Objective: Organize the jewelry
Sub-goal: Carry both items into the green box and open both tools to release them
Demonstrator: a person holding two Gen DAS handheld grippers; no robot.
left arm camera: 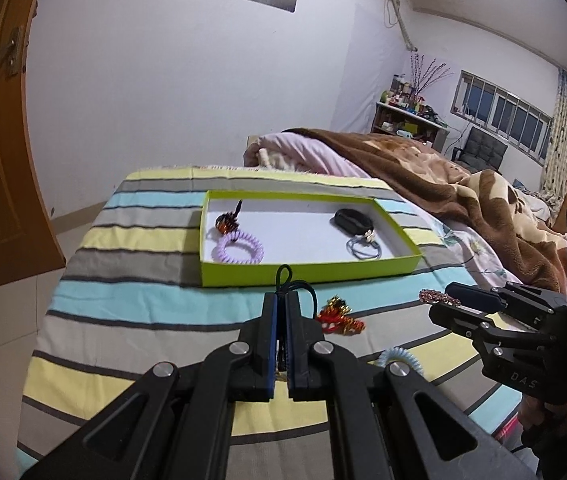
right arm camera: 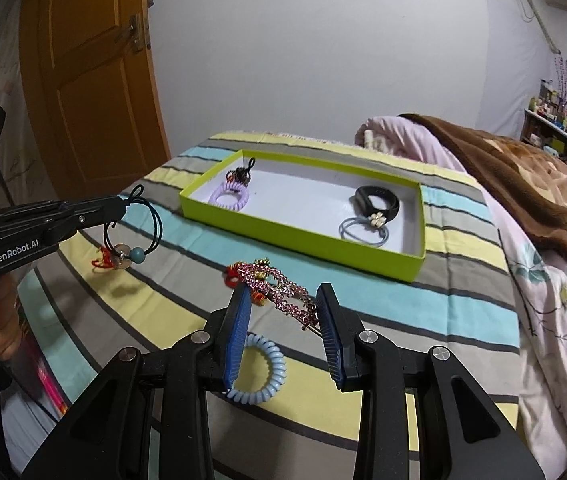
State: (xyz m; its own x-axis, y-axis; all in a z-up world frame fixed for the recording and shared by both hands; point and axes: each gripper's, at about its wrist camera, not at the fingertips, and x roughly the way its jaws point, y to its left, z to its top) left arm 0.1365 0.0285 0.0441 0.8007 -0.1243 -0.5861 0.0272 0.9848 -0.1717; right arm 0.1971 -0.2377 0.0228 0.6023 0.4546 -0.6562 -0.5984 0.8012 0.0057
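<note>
My left gripper (left arm camera: pixel 283 298) is shut on a black cord hair tie (left arm camera: pixel 283 276) just in front of the lime-green box (left arm camera: pixel 303 273). In the right wrist view that left gripper (right arm camera: pixel 121 202) holds the black cord hair tie (right arm camera: pixel 151 220) above the bed, its teal bead and coin charm dangling. My right gripper (right arm camera: pixel 283 306) grips a pink rhinestone hair clip (right arm camera: pixel 279 284) lengthwise between its blue pads, lifted off the bed. From the left wrist view, the right gripper (left arm camera: pixel 443 300) and the pink hair clip (left arm camera: pixel 439 297) appear at the right. The lime-green box (right arm camera: pixel 283 234) holds a purple spiral tie (right arm camera: pixel 230 196), a black band (right arm camera: pixel 377 200) and a grey-blue tie (right arm camera: pixel 363 230).
On the striped sheet lie a red and gold ornament (left arm camera: pixel 337 314) and a light-blue spiral tie (right arm camera: pixel 267 364). A brown blanket (left arm camera: pixel 463 184) and pink quilt (right arm camera: pixel 543 300) are piled at the right. An orange door (right arm camera: pixel 95 80) stands left, beyond the bed's edge.
</note>
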